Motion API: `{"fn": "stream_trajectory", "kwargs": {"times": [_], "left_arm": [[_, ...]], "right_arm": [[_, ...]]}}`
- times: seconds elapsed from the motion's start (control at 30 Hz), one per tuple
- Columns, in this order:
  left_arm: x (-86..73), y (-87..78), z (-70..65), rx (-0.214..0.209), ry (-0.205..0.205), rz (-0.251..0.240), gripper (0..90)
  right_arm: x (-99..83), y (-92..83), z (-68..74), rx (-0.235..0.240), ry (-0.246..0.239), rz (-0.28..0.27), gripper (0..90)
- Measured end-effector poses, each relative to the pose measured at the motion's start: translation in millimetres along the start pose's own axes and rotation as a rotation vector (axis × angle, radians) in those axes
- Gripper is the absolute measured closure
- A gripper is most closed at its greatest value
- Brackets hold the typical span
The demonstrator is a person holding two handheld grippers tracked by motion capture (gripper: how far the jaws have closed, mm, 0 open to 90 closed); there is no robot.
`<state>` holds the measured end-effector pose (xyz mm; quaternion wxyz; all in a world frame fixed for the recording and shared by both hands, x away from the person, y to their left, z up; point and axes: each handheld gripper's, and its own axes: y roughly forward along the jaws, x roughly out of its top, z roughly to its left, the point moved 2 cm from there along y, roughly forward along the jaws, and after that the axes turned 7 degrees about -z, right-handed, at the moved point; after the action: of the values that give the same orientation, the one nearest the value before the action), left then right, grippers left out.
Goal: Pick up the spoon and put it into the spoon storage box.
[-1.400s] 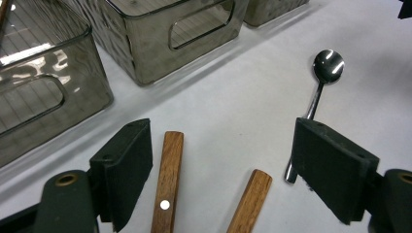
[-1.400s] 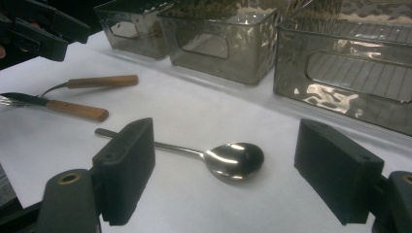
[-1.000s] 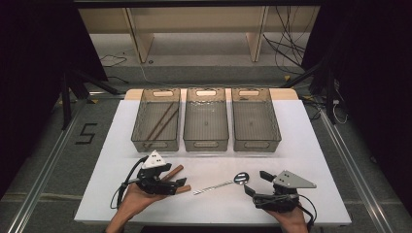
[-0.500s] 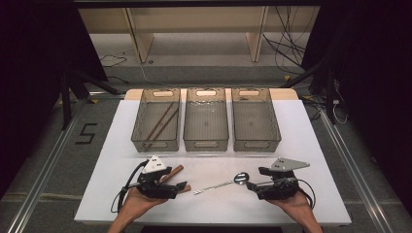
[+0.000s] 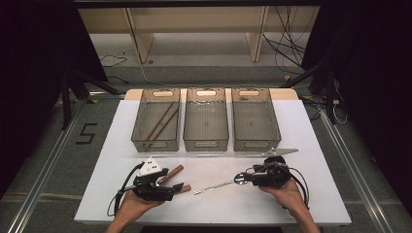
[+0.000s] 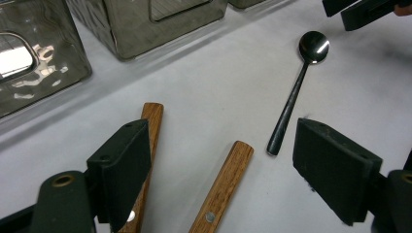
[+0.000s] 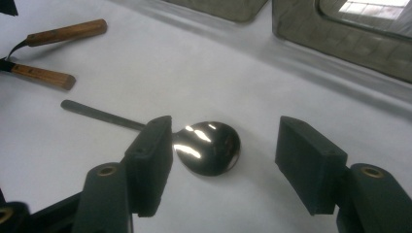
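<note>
Polished steel spoon (image 7: pixel 206 147) lies flat on the white bench (image 5: pixel 311 194), bowl between the pads of my right tool (image 7: pixel 221 165), handle pointing toward the two wooden-handled utensils (image 6: pixel 223 187). Jaws stand fairly wide and have just been closing; no pad touches metal yet. Risk: the curved bowl may skid or flip under uneven pinch. My left tool (image 6: pixel 218 174) hangs open. Against the earlier frames, my right tool has advanced up to the bowl.

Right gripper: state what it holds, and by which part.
Nothing yet. The right gripper has been closing its jaws around the spoon bowl, but the pads do not press on it.
</note>
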<state>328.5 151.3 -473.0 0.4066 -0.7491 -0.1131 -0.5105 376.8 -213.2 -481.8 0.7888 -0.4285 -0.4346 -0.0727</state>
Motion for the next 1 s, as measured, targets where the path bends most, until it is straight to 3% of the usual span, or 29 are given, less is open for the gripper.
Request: {"fn": "stream_trajectory", "kwargs": {"times": [0.43,0.77,1.0], "left_arm": [[-1.3,-1.2,-0.6,0.002,-0.003,-0.005,21.4],[-2.0,-0.9,-0.9,0.003,-0.005,-0.004,21.5],[-2.3,-0.8,-0.9,0.001,-0.001,0.0,21.4]], "right_arm": [[-1.1,17.6,-3.3,0.015,0.012,0.081,44.2],[-2.5,21.7,-1.5,0.016,-0.01,0.106,46.6],[-4.0,21.0,2.7,-0.001,-0.051,0.118,55.3]]}}
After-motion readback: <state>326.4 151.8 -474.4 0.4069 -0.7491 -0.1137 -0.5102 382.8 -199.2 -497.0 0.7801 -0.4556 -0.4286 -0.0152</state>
